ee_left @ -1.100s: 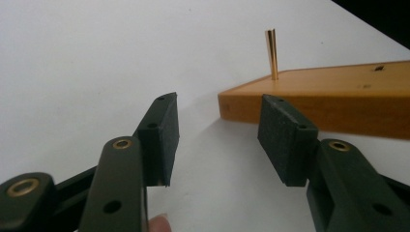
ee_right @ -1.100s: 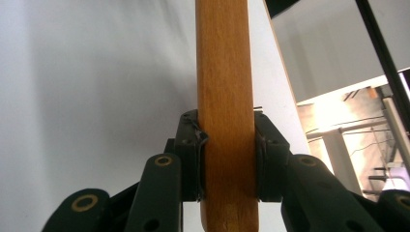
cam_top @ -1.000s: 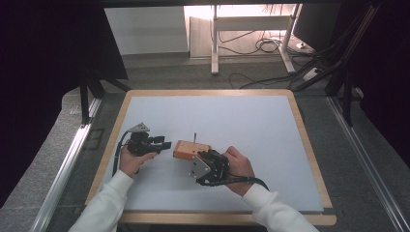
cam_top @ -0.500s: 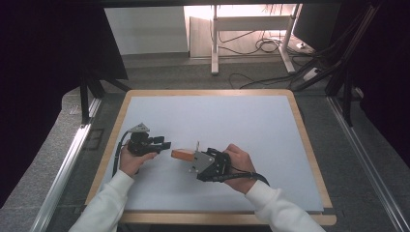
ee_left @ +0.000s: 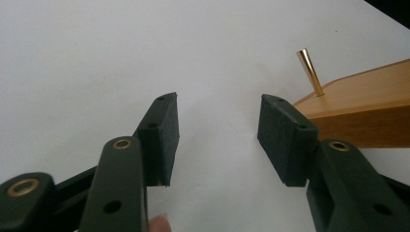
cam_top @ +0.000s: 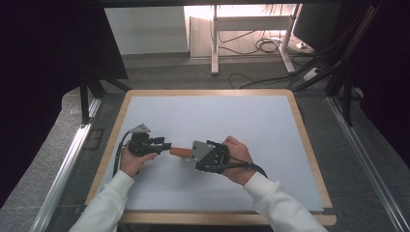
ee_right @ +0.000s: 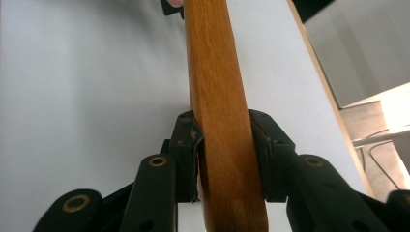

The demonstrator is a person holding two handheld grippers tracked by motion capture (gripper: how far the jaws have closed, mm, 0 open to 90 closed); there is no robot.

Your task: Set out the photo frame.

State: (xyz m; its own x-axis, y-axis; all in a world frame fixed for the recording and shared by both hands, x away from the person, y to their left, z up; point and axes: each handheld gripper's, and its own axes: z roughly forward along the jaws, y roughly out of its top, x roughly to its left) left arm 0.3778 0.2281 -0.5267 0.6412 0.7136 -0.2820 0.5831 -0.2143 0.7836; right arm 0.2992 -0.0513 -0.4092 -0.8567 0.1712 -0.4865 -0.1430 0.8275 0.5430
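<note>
Wooden block [ee_right: 220, 125] is clamped edgewise in the right tongs [ee_right: 223, 145], raised off the white tabletop [cam_top: 270, 125] and presented toward the left tongs [ee_left: 217, 137], apparently for handover. Left tongs gape, holding nothing, block just beside them. The left gripper view reveals a brass pin [ee_left: 309, 72] standing from the block's face.

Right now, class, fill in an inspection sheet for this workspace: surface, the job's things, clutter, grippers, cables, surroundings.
Surface: white board with a pale wooden rim, bare apart from the work.
Job's things: flat orange-brown wooden block with a thin brass pin standing from one face, lifted off the board.
Clutter: nothing seen.
Grippers: right gripper clamps the block across its thickness, though its jaws have just been opening a little; left gripper open, nothing between its pads, block just beside one pad.
Cables: black lead trails from the left gripper; more on the floor.
Surroundings: grey floor, white desk legs, black frame.
</note>
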